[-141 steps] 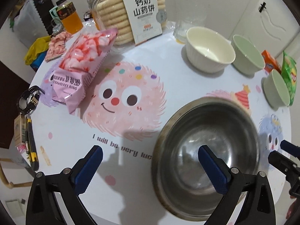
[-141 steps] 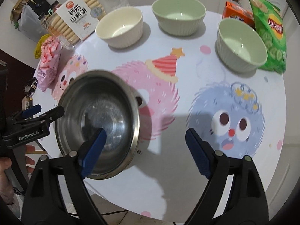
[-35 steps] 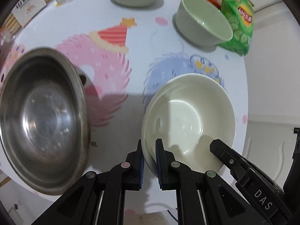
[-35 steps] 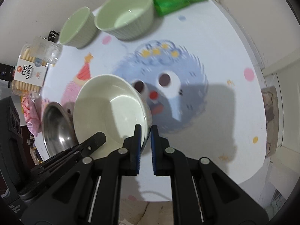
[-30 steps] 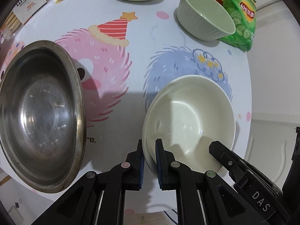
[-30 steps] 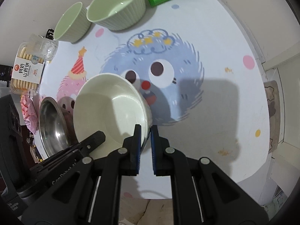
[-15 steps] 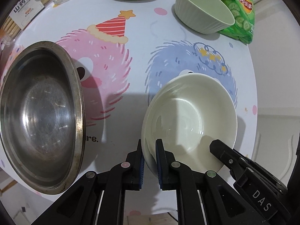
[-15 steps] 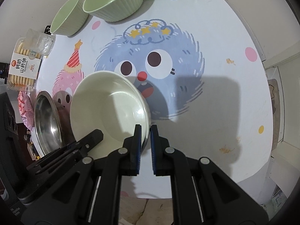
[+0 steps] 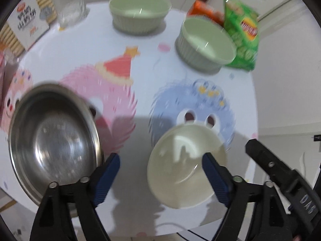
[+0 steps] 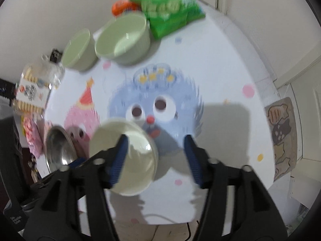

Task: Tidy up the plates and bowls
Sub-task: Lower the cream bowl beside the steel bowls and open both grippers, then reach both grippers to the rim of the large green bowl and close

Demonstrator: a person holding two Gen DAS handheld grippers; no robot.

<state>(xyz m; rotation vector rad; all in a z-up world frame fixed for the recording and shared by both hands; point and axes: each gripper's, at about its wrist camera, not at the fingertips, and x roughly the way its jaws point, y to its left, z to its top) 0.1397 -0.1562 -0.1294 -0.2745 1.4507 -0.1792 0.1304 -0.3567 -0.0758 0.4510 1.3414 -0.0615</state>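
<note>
The cream bowl (image 9: 185, 164) sits on the table near its front edge, over the blue monster print; it also shows in the right wrist view (image 10: 128, 160). My left gripper (image 9: 160, 174) is open, its fingers either side of the bowl's near rim, not gripping it. My right gripper (image 10: 155, 156) is open, its left finger over the bowl's rim. A steel bowl (image 9: 52, 142) stands to the left. Two green ribbed bowls (image 9: 140, 10) (image 9: 206, 44) stand at the back.
A green chip bag (image 9: 240, 32) and an orange packet (image 9: 206, 12) lie at the back right. A biscuit pack (image 9: 22, 28) and a glass (image 9: 70, 6) stand at the back left. The table's front edge (image 9: 160, 227) is close below my grippers.
Both grippers have opened and let go of the cream bowl, which now rests on the table. Both have pulled back and up; the views are blurred with motion.
</note>
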